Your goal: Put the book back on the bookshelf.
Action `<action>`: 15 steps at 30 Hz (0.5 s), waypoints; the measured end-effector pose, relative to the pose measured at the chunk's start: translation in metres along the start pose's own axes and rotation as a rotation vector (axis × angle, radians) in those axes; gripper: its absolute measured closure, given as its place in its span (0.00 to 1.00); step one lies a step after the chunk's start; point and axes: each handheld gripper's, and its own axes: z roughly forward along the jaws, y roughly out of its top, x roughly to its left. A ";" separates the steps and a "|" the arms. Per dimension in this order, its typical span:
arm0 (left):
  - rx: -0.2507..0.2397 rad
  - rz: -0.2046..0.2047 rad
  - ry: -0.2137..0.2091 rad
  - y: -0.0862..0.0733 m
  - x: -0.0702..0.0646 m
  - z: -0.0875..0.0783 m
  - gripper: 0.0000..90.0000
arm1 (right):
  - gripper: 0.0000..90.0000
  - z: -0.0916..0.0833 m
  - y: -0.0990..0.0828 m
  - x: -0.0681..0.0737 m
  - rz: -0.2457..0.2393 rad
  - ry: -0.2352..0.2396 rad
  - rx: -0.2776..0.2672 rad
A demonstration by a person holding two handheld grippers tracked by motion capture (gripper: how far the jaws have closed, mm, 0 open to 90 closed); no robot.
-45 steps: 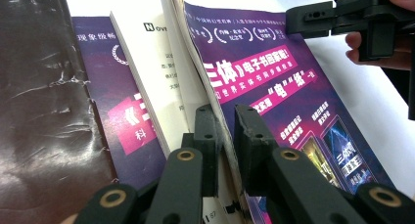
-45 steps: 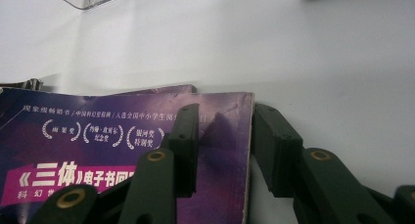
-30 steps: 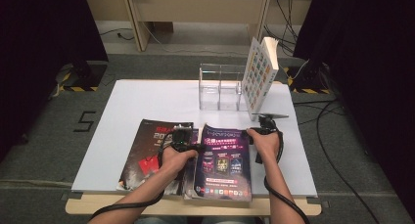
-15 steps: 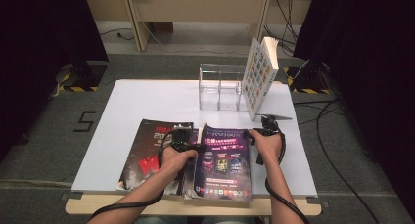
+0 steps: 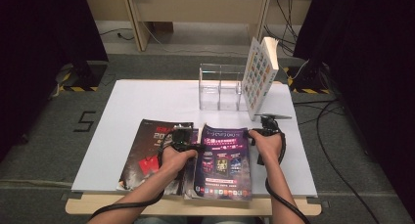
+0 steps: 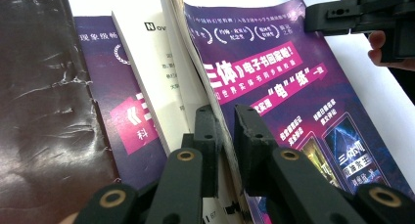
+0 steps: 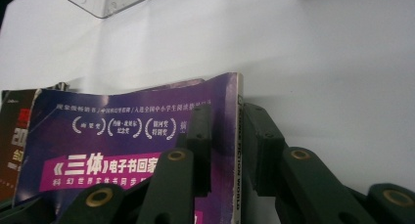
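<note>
On the near half of the white table [image 5: 147, 97] lies the purple magazine [image 5: 222, 160]. Left gripper [image 6: 224, 131] is clamped on its left page edge, and right gripper [image 7: 226, 136] straddles its spine on the right, jaws just closing in.

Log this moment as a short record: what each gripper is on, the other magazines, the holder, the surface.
left gripper: shut on purple magazine, at its left edge
right gripper: jaws astride the purple magazine's spine edge, just been closing
dark magazine: flat, left of the purple one
clear holder: upright at the table's far side
white magazine: standing tilted by the holder's right end
table: white top
</note>
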 end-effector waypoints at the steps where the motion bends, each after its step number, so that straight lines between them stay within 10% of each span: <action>1: 0.000 0.000 0.000 0.000 0.000 0.000 0.89 | 0.82 -0.001 0.000 -0.002 0.010 0.016 -0.005; 15: -0.002 -0.002 0.000 0.000 0.000 0.000 0.89 | 0.80 0.000 0.000 -0.001 0.003 0.038 0.019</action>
